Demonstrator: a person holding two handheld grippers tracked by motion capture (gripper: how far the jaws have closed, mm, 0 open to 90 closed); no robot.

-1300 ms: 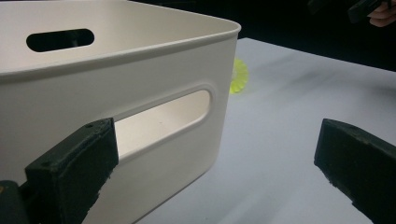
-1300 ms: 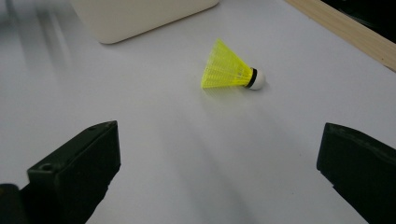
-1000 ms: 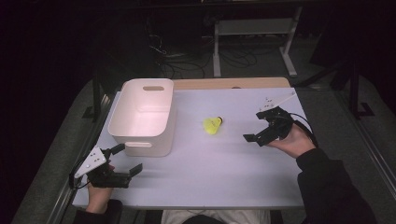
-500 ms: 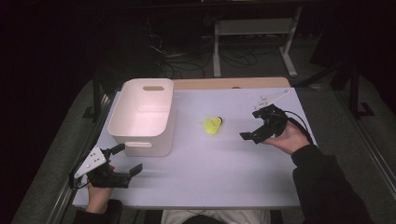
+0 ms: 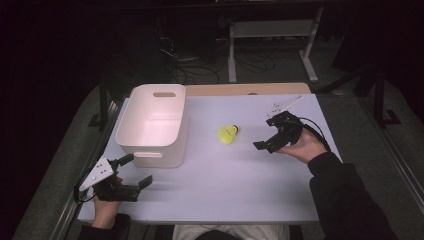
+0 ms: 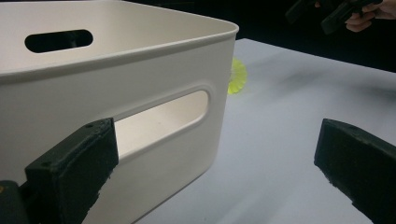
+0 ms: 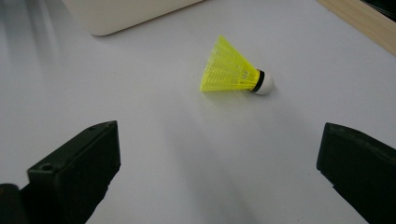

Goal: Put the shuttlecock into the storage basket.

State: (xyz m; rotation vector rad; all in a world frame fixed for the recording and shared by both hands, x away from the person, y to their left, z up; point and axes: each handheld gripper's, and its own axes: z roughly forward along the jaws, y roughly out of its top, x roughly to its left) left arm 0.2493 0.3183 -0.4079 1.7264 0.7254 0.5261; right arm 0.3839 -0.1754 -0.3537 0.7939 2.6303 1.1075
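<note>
Movement over the last second belonged to the right gripper [image 5: 274,134] alone: it had slid leftward across the table, from near the right edge toward the small yellow plastic shuttlecock with a white cork tip [image 5: 228,134]. The left gripper [image 5: 134,170] had stayed where it was, at the near left corner of the table beside the white rectangular plastic bin with slotted handles [image 5: 142,145].

Both tools were wide open and held nothing. In the right gripper view the shuttlecock [image 7: 233,73] lay on its side ahead of the spread jaws, centred between them but not yet reached. It rested on bare tabletop, near the bin's right wall though apart from it, and the bin itself looked empty.

That approach suggested a pick was being set up, probably with the bin as destination; the grasp itself had not begun, and the light skirt could roll or crush if closed on carelessly.

The pale matte table surface [image 5: 225,180] was smooth, with a wooden strip [image 5: 240,89] along its far edge. Beyond it the room was dark, with cables on the floor [image 5: 190,65] and a grey metal stand [image 5: 272,37].
</note>
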